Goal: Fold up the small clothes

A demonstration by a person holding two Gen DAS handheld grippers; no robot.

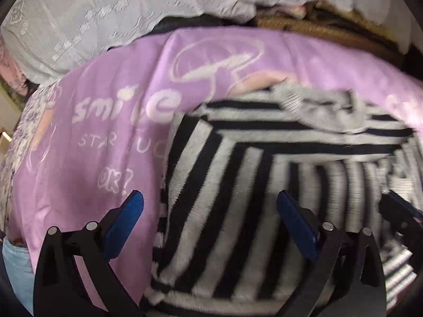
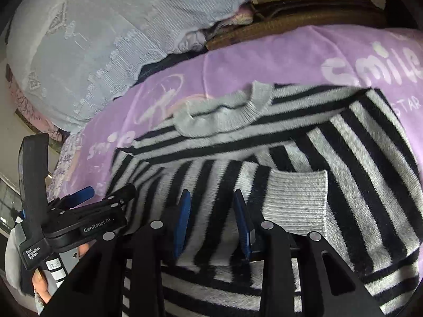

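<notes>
A small black-and-grey striped sweater (image 1: 259,163) lies partly folded on a purple blanket (image 1: 87,142). Its grey collar (image 2: 224,113) points away and a sleeve with a grey ribbed cuff (image 2: 296,198) is folded across the body. My left gripper (image 1: 211,219) is open wide and empty, hovering just over the sweater's left edge. My right gripper (image 2: 211,211) is narrowly open above the folded sleeve, with striped fabric (image 2: 211,227) between its blue fingers; I cannot tell whether it pinches it. The left gripper also shows at the lower left of the right wrist view (image 2: 87,198).
The purple blanket (image 2: 264,60) carries white "smile" lettering. A pale grey embroidered cloth (image 2: 92,39) is bunched behind it, with brown bedding (image 2: 304,13) at the back right. The floor edge (image 2: 8,158) shows at far left.
</notes>
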